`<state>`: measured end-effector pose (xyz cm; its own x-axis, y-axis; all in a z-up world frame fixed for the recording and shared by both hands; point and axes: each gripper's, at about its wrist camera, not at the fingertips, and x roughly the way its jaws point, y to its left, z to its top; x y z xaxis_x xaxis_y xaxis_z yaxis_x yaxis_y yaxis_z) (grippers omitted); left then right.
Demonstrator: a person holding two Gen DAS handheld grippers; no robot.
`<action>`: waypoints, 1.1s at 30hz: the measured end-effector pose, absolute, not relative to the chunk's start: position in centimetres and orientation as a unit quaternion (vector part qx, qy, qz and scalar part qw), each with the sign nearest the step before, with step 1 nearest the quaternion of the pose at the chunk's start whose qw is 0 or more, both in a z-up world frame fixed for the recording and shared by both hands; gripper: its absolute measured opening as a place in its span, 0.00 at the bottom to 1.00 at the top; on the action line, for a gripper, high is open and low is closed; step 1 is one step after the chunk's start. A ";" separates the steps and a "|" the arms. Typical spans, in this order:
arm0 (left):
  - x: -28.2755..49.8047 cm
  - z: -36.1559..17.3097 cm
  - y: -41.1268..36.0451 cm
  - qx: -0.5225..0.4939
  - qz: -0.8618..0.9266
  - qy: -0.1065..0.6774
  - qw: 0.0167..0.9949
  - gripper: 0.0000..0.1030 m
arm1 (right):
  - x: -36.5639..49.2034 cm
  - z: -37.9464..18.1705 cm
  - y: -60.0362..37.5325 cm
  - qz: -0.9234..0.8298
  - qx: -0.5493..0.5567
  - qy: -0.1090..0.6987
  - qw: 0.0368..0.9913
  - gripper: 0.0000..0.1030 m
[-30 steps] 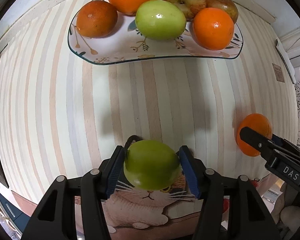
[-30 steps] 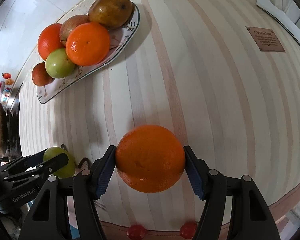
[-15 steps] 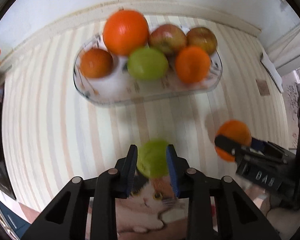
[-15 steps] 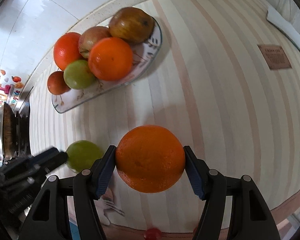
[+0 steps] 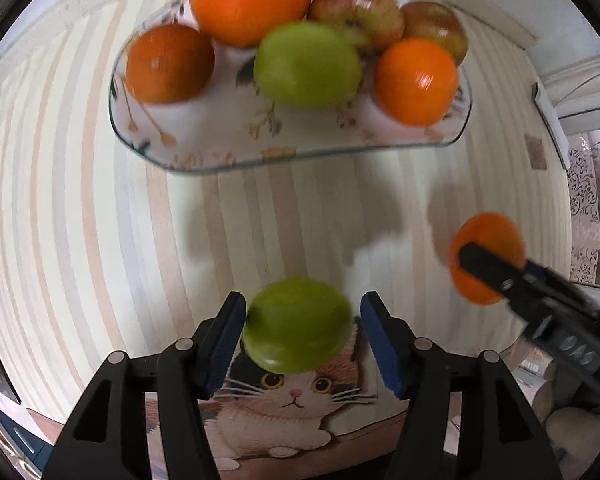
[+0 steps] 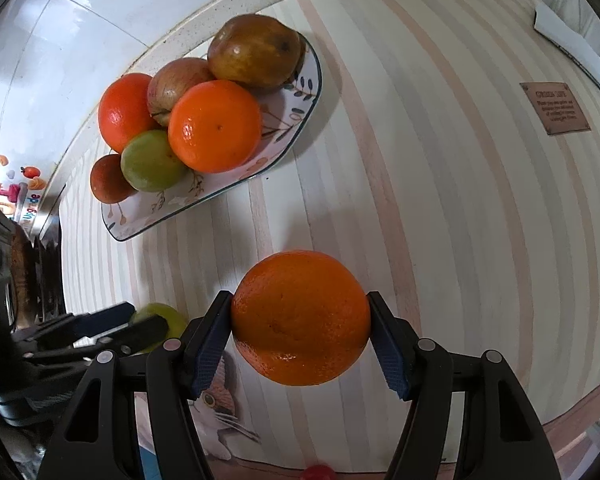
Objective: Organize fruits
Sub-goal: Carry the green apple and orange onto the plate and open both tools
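Observation:
My left gripper [image 5: 302, 338] holds a green apple [image 5: 297, 324] between its blue pads, above the striped table and short of the plate; the right pad shows a small gap from the apple. My right gripper [image 6: 300, 334] is shut on an orange [image 6: 301, 317], also in the air. The floral plate [image 5: 300, 136] ahead carries oranges, a green apple [image 5: 307, 65] and red apples. In the right wrist view the plate [image 6: 220, 184] lies at the upper left, and the left gripper with its apple [image 6: 156, 322] is at the lower left.
A cat-print mat [image 5: 292, 408] lies under the left gripper at the table's near edge. A brown label [image 6: 554, 108] and a white cloth [image 6: 568, 36] lie at the right. A tiled wall runs behind the plate. A stove edge [image 6: 24, 264] is at the far left.
The left gripper has moved closer to the plate with the green apple, and its jaws look wider than half a second ago. The right gripper has kept the orange and lifted a little.

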<state>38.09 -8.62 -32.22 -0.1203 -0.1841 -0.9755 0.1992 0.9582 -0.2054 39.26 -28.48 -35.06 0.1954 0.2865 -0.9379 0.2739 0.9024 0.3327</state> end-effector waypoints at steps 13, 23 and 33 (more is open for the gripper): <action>34.7 -33.4 -9.8 0.012 -0.160 0.733 0.661 0.57 | 38.5 -35.8 -28.2 -0.004 0.223 0.638 0.737 0.67; 33.3 -31.9 -10.4 0.025 -0.141 0.710 0.690 0.56 | 38.2 -35.7 -28.1 -0.005 0.225 0.635 0.739 0.66; 38.3 -27.4 -7.7 -0.027 -0.131 0.670 0.730 0.56 | 39.5 -34.1 -28.3 0.002 0.234 0.621 0.748 0.66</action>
